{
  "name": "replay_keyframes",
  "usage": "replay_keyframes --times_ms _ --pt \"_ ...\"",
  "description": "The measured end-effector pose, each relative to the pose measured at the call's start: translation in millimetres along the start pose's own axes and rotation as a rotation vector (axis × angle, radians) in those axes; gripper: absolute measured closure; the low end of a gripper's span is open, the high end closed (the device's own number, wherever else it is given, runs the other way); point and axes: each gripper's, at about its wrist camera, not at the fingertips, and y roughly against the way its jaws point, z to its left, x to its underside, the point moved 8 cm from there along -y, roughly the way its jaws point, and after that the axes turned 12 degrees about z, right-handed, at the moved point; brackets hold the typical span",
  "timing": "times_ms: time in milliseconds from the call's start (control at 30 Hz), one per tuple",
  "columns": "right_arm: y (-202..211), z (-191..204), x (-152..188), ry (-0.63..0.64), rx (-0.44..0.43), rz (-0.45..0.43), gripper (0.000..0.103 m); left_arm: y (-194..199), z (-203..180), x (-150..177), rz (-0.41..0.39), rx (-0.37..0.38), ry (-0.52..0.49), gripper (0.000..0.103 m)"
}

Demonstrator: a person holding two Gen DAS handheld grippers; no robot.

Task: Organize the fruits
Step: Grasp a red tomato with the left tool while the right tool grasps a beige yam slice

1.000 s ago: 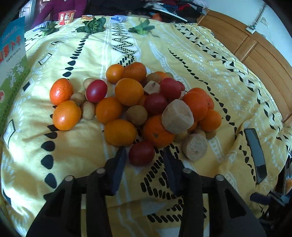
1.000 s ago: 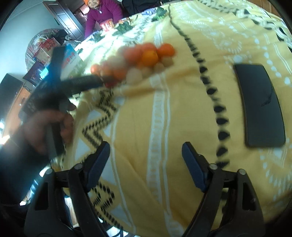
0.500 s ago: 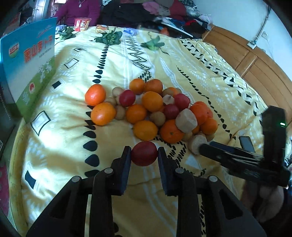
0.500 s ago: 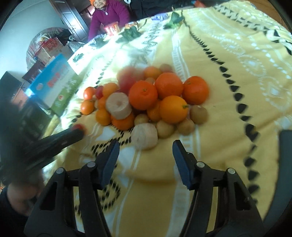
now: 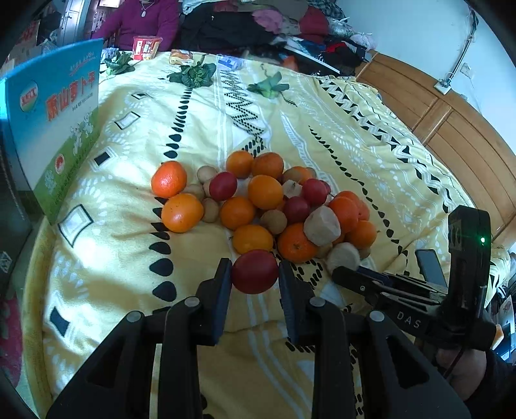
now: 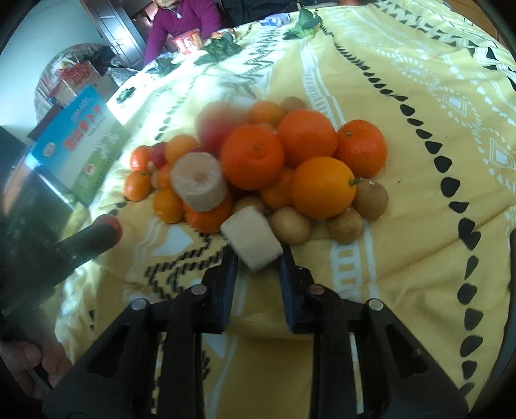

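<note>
A heap of fruit (image 5: 271,199) lies on the yellow patterned bedspread (image 5: 129,251): oranges, red fruits, small brown longans and pale peeled chunks. My left gripper (image 5: 255,272) is shut on a dark red fruit (image 5: 254,271), lifted just in front of the heap. My right gripper (image 6: 258,254) is shut on a pale peeled chunk (image 6: 254,238) at the heap's near edge, beside the longans (image 6: 290,225). In the left wrist view the right gripper (image 5: 342,274) reaches in from the right with that chunk (image 5: 343,256). The right wrist view shows the left gripper's fingers (image 6: 93,238) with the red fruit (image 6: 111,222) at the left.
A blue and green box (image 5: 54,129) stands at the bed's left edge. Leafy greens (image 5: 193,72) and snack packets (image 5: 146,46) lie at the far end, where a person in purple (image 5: 142,19) sits. A dark phone (image 5: 430,266) lies at the right, near the wooden headboard (image 5: 451,129).
My left gripper closed on the red fruit and lifted it back from the heap. My right gripper swung left to the heap and shut on the pale chunk.
</note>
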Motion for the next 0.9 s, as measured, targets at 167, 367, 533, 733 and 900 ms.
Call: replay_keyframes --times_ms 167,367,533,733,900 --pt "19 14 4 0.03 -0.015 -0.031 0.082 28 2 2 -0.034 -0.001 0.013 0.074" --pt "32 16 20 0.051 0.004 -0.037 0.082 56 10 11 -0.069 -0.009 0.038 0.074" --pt "29 17 24 0.061 0.02 -0.016 0.079 66 10 17 -0.071 -0.009 0.036 0.074" --pt "17 17 20 0.092 0.044 -0.015 0.034 61 15 24 -0.045 -0.01 0.054 0.074" --pt "4 4 15 0.054 0.037 0.004 0.038 57 11 23 -0.039 -0.01 0.041 0.074"
